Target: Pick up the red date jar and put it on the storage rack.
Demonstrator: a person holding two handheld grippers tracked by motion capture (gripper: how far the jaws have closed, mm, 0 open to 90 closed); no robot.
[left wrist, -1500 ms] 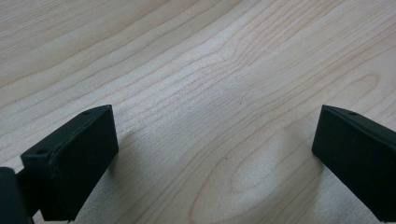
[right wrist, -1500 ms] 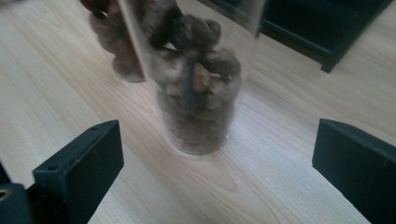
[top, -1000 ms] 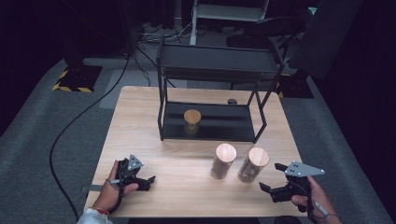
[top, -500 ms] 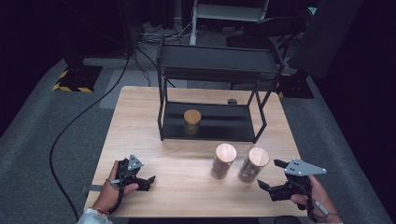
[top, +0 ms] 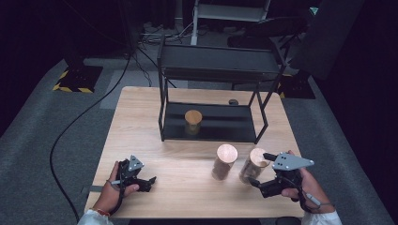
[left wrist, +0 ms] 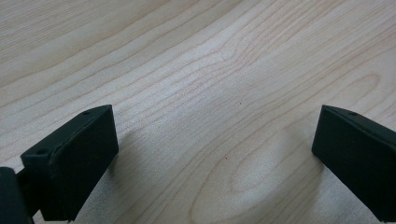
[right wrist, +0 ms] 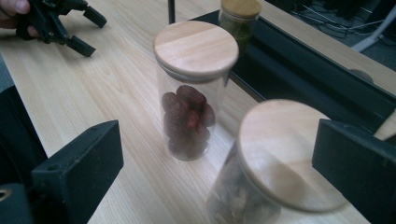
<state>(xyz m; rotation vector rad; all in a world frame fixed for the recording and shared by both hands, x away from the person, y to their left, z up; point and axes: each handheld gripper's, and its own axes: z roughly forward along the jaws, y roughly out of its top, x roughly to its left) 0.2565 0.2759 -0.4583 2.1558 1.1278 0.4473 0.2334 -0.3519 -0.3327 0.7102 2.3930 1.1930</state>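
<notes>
- The right gripper [top: 259, 169], held in a hand at the near right corner of the wooden table [top: 141, 117], stands with its jaws spread wide on either side of a glass jar with a wooden lid [top: 253, 165]; in the right gripper view that jar [right wrist: 275, 158] sits close up, slightly blurred, between the jaws but clasped by neither (whether a jaw touches the glass cannot be told).
- Just beyond it from this gripper, a second jar holding dark red fruit [right wrist: 195, 88] stands upright, beside the first and apart from it; in the high view it is the jar [top: 225, 161] to the left.
- Farther ahead, a third, smaller jar [top: 193, 121] stands on the bottom shelf of a black metal rack [top: 216, 70].
- The left gripper [top: 149, 182] lies low over the table's near left part, jaws wide apart with bare wood between them, well away from the jars.
</notes>
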